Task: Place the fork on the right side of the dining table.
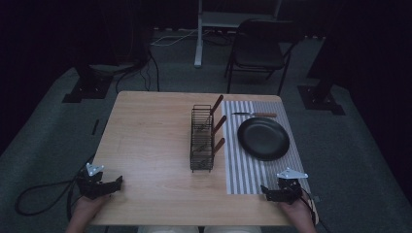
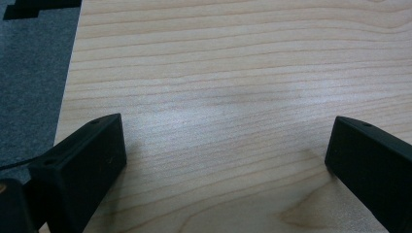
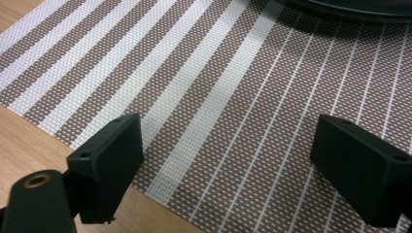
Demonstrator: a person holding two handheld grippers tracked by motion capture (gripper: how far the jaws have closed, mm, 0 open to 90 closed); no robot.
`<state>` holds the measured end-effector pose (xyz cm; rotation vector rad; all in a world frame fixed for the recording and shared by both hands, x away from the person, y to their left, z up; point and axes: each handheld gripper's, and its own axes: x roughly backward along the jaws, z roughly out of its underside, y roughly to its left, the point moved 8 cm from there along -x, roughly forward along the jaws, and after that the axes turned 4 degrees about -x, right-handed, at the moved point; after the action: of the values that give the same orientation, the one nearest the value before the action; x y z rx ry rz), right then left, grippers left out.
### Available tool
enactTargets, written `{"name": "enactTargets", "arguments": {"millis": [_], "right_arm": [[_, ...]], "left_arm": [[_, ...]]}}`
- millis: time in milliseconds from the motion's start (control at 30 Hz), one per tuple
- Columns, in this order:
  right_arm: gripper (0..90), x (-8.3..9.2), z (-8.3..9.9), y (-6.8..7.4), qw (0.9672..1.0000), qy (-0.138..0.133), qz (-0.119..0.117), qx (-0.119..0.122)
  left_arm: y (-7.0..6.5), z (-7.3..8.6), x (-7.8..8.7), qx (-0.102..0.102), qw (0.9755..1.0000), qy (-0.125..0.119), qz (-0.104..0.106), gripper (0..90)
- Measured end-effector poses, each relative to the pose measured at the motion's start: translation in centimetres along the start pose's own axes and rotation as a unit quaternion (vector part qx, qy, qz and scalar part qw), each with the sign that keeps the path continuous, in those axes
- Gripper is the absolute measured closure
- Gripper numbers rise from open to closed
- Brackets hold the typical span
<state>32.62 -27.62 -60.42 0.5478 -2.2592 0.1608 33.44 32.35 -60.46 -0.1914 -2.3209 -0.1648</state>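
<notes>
My left gripper point(image 1: 109, 186) rests at the table's near left corner, jaws wide open over bare wood point(image 2: 228, 141). At the near right my right gripper point(image 1: 274, 193) stands open over the front edge of a striped placemat point(image 1: 252, 170), nothing between its jaws point(image 3: 228, 160). A black plate point(image 1: 263, 138) lies on the placemat, and its rim point(image 3: 350, 7) crosses the top of the right gripper view. Beyond the plate lies a wooden-handled knife point(image 1: 255, 115). A black wire rack point(image 1: 202, 139) in the table's middle holds three wooden-handled utensils point(image 1: 217, 125).
The wooden table point(image 1: 150, 136) has bare room on its left half. Grey carpet point(image 2: 29, 77) lies past the table's left edge. A black chair point(image 1: 260, 48) and a white stand point(image 1: 199, 34) are behind the table. A cable point(image 1: 39, 194) trails left of the left gripper.
</notes>
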Motion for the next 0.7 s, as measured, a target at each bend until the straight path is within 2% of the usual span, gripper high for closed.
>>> {"name": "enactTargets", "arguments": {"millis": [533, 700], "right_arm": [[12.0, 0.03, -0.17, 0.06, 0.9999, 0.016, 0.003, -0.001], [14.5, 0.41, -0.17, 0.25, 0.9997, 0.019, -0.011, -0.01]], "left_arm": [[0.0, 0.02, 0.01, 0.0, 1.0, 0.001, 0.0, 1.6], [0.0, 0.02, 0.01, -0.001, 1.0, 0.0, 0.0, 1.6]]}}
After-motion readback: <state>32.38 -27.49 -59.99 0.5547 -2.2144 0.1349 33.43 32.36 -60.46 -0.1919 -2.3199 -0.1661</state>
